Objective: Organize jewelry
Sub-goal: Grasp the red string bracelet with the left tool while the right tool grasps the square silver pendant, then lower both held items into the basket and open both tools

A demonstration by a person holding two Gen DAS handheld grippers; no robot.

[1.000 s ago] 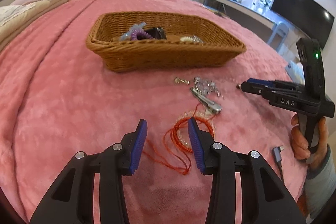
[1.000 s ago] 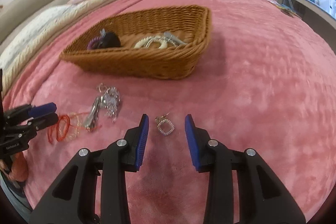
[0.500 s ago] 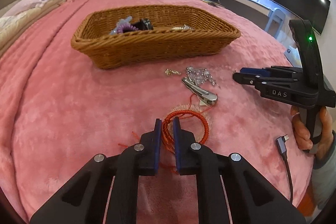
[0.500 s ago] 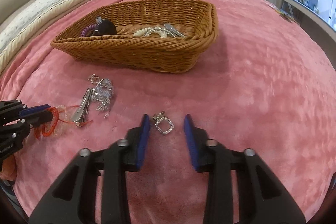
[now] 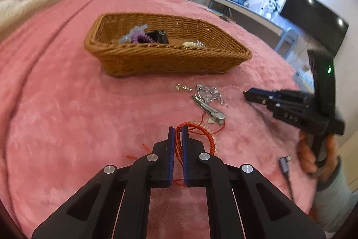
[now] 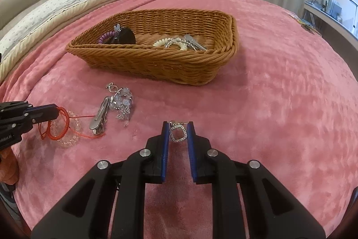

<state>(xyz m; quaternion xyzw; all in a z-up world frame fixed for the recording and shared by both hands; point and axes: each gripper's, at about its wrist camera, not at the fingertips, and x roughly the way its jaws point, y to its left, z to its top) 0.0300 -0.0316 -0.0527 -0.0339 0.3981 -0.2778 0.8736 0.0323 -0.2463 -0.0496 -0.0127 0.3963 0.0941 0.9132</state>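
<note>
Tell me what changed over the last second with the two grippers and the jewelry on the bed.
Both have just been closing: the left hand-held gripper clamped the red cord bracelet, the right hand-held gripper closed onto the square earring. The wicker basket, hair clip and crystal piece stayed put.

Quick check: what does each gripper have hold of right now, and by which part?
The left gripper is shut on the red cord bracelet, pinching its near loops. The right gripper has just closed on the square silver earring, pads at its two side corners.
</note>
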